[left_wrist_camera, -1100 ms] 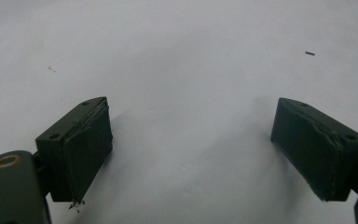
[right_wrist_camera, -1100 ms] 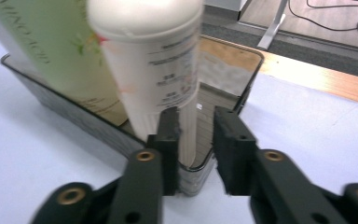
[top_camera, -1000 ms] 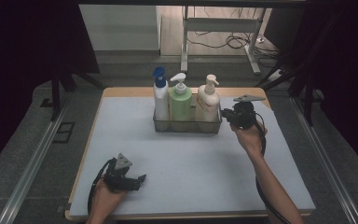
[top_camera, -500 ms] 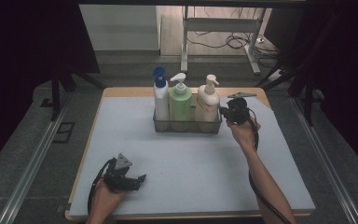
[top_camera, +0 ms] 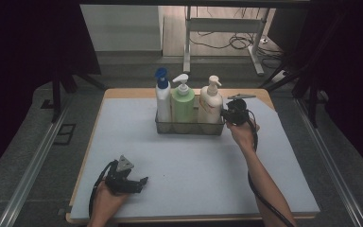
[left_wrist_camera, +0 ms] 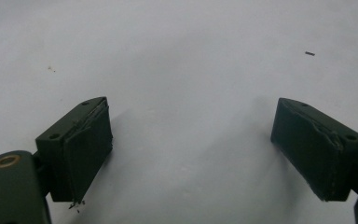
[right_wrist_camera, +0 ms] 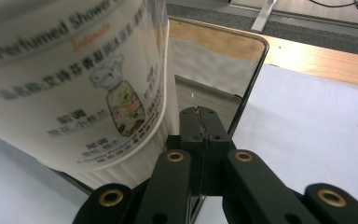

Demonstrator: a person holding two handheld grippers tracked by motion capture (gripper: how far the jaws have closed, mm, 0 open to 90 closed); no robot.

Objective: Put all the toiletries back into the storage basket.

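Resting at the near left of the table (top_camera: 123, 142), the left tool (top_camera: 139, 182) lies low in the person's left hand (top_camera: 105, 204), just above the pale grey mat. Its jaws stand spread wide in the left gripper view, with bare mat between the two black pads (left_wrist_camera: 81, 149); nothing is held.

Mid-table, toward the far edge: a clear wire-framed basket (top_camera: 189, 127) carrying three pump bottles in a row. Left to right they are a white bottle with a blue pump (top_camera: 162, 101), a green bottle (top_camera: 183, 105), and a cream shower bottle (top_camera: 209, 105) with printed label. All three stand upright, close together.

Right of the basket: the right tool (top_camera: 223, 115), held in the person's right hand (top_camera: 242, 132), tips against the basket's right end wall. The right gripper view shows its jaws pressed together on the basket's thin rim (right_wrist_camera: 249, 81), the wall running up between the pads. The cream shower bottle (right_wrist_camera: 79, 88) sits just inside that wall, immediately left of the pinched edge; whether it touches the tool cannot be told. A black cable trails from the right tool along the forearm toward the near edge.

Beyond the table: dark floor, a metal stand and loose cables.
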